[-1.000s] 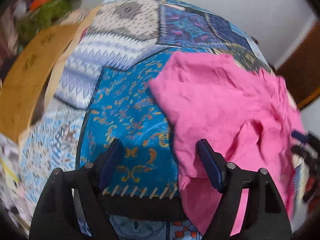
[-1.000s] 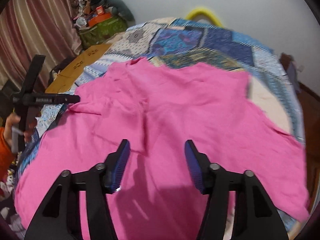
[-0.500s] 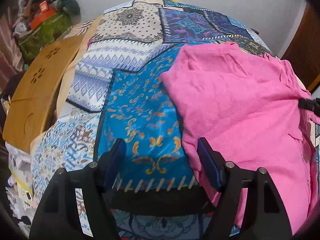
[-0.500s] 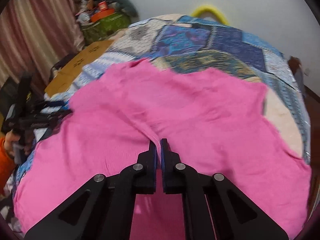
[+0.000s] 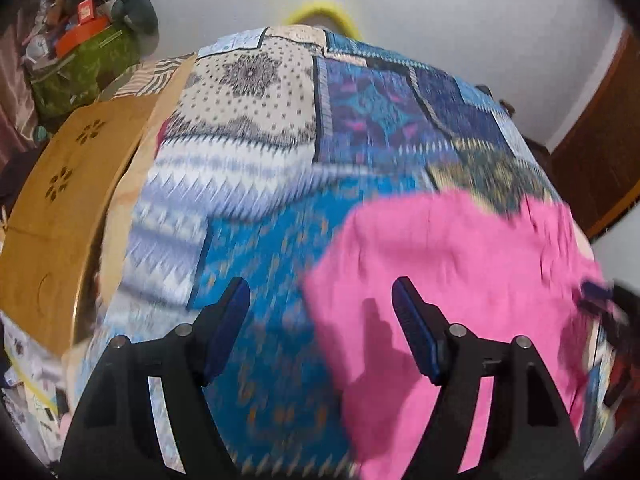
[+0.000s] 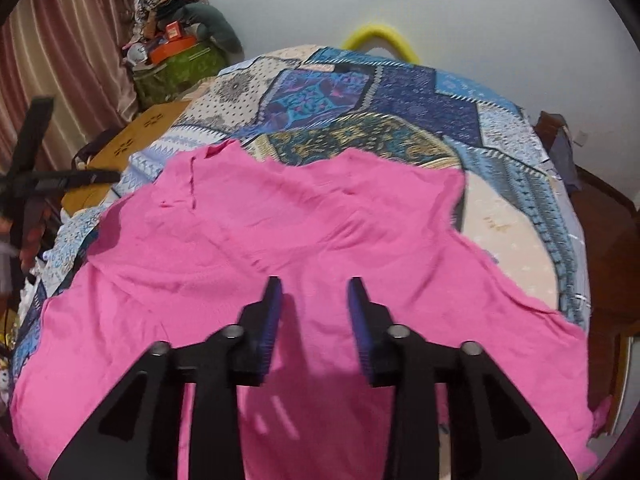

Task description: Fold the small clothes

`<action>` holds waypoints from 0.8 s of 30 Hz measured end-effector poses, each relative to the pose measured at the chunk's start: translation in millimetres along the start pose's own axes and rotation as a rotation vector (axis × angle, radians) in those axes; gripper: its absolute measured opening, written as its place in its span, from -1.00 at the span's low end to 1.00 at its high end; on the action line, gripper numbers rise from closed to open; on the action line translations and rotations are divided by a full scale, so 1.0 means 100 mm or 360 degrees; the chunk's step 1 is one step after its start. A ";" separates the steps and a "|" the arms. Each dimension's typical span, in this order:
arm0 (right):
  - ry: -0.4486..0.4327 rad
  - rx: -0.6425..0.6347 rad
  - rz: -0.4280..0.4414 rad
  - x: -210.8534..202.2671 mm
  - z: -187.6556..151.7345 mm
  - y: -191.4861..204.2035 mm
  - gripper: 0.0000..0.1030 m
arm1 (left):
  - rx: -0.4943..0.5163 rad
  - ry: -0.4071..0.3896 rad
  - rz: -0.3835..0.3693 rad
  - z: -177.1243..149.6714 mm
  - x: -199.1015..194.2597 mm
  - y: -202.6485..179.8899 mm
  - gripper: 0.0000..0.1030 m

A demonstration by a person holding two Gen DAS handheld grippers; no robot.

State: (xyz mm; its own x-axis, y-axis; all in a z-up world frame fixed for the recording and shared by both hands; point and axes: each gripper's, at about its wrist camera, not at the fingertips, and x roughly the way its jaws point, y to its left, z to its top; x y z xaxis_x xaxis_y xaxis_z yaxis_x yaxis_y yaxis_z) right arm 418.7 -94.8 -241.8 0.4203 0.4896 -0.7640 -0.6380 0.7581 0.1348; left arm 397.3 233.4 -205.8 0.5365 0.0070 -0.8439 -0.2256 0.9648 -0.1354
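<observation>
Pink shirt [image 6: 304, 224] lies limp on bed (thin, will drag); we'd pinch a hem. Left tool [image 5: 320, 320] released, right tool [image 6: 314, 312] opening, empty.

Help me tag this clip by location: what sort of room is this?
Most likely a bedroom at home: a patchwork bedspread covers a bed, a pink garment lies spread on it, and a curtain hangs beside piled belongings.

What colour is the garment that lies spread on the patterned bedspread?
Plain pink garment, no print. The right wrist view shows it best, spread over the bedspread.
</observation>
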 end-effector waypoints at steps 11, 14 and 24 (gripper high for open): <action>0.0070 0.0106 0.0021 0.11 -0.15 -0.27 -0.34 | 0.0057 0.0161 -0.0154 0.42 0.91 -0.45 0.44; 0.0056 0.0110 0.0044 0.11 -0.16 -0.29 -0.32 | 0.0137 0.0091 -0.0099 0.43 0.91 -0.51 -0.30; 0.0038 0.0130 0.0017 0.00 -0.24 -0.29 -0.31 | 0.0048 0.0108 0.0147 0.51 0.95 -0.44 -0.84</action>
State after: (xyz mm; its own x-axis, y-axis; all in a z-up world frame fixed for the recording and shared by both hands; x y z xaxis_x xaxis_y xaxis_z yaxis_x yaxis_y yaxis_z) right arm 422.0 -126.8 -260.7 0.3975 0.4880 -0.7771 -0.5873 0.7860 0.1932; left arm 499.8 205.1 -253.3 0.4579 0.0796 -0.8854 -0.2465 0.9683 -0.0404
